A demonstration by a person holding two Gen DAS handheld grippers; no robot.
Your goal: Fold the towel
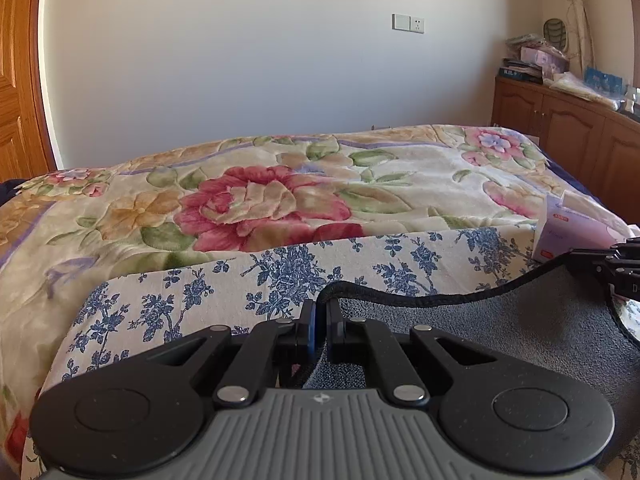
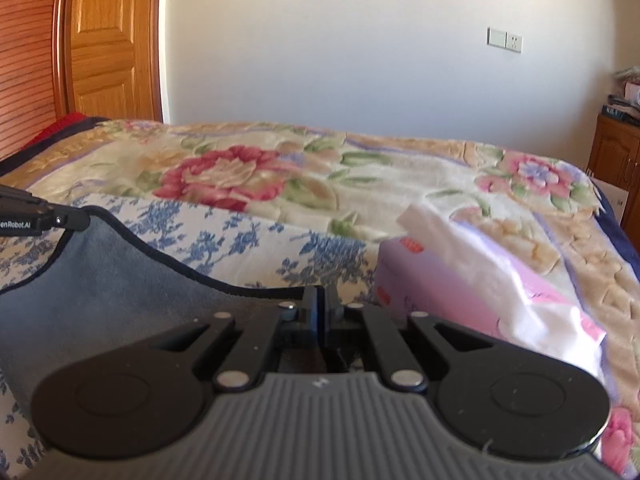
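Note:
A grey towel [image 1: 500, 332] with a black hem hangs stretched between my two grippers above a blue-flowered white cloth [image 1: 280, 272]. My left gripper [image 1: 320, 312] is shut on the towel's left corner. My right gripper [image 2: 322, 300] is shut on the towel's right corner; the towel [image 2: 100, 280] spreads to its left. The right gripper [image 1: 616, 264] shows at the right edge of the left wrist view. The left gripper [image 2: 60, 220] shows at the left edge of the right wrist view, holding the hem.
A bed with a floral blanket [image 1: 260, 200] lies ahead. A pink tissue pack [image 2: 460, 292] with white tissue sits close on the right; it also shows in the left wrist view [image 1: 568, 232]. A wooden cabinet [image 1: 568, 128] stands at the right, a wooden door [image 2: 108, 40] at the left.

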